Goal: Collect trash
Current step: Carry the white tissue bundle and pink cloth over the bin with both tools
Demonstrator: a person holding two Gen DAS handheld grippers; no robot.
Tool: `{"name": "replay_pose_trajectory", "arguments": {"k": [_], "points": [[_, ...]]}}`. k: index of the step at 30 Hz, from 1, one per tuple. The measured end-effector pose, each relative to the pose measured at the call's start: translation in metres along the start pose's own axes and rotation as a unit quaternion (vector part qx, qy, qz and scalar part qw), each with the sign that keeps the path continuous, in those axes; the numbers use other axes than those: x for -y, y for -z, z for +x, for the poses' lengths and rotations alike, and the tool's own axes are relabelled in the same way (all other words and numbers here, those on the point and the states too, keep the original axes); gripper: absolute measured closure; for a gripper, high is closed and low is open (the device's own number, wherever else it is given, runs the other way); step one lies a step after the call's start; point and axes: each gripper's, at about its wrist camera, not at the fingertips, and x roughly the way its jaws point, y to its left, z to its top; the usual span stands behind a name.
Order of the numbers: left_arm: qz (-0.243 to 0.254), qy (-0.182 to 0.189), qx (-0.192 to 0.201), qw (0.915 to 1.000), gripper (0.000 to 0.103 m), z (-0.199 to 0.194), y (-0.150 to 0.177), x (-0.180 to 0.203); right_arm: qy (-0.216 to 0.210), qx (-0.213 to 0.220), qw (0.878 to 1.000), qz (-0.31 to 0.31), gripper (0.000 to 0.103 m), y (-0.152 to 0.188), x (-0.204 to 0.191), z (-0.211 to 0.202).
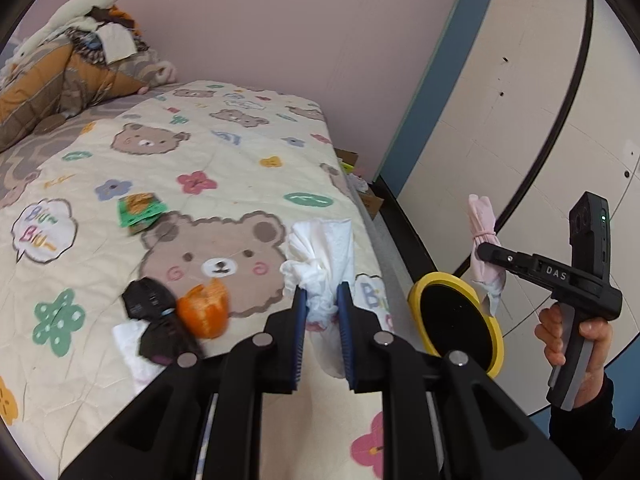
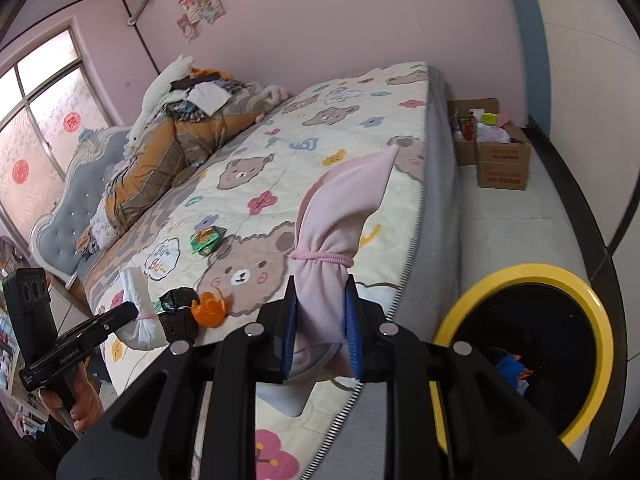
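My left gripper point(image 1: 322, 300) is shut on a crumpled white tissue wad point(image 1: 320, 256), held above the bed's near corner. My right gripper point(image 2: 322, 308) is shut on a pink cloth bundle point(image 2: 336, 220) tied with a pink band. It hangs over the bed edge, left of the yellow-rimmed black bin point(image 2: 600, 320). In the left wrist view the right gripper point(image 1: 486, 250) holds the pink bundle point(image 1: 482, 216) just beyond the bin point(image 1: 416, 292). An orange peel point(image 1: 204, 310), a black wrapper point(image 1: 154, 316) and a green wrapper point(image 1: 140, 208) lie on the bear-print bedspread point(image 1: 200, 152).
Another white tissue point(image 1: 128, 342) lies under the black wrapper. Piled bedding and clothes point(image 2: 160, 148) fill the head of the bed. Cardboard boxes point(image 2: 502, 164) full of items stand on the floor by the pink wall. A wardrobe point(image 1: 520, 100) lines the right side.
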Motion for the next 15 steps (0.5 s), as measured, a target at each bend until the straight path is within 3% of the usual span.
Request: {"name": "replay_pose_trajectory", "arguments": {"k": [15], "points": [[0.082, 0.070, -0.039, 0.9934, 0.088, 0.077, -0.015, 0.126, 0.068, 0.031, 0.996, 0.053, 0.082, 0.022, 0.092, -0.064]]}}
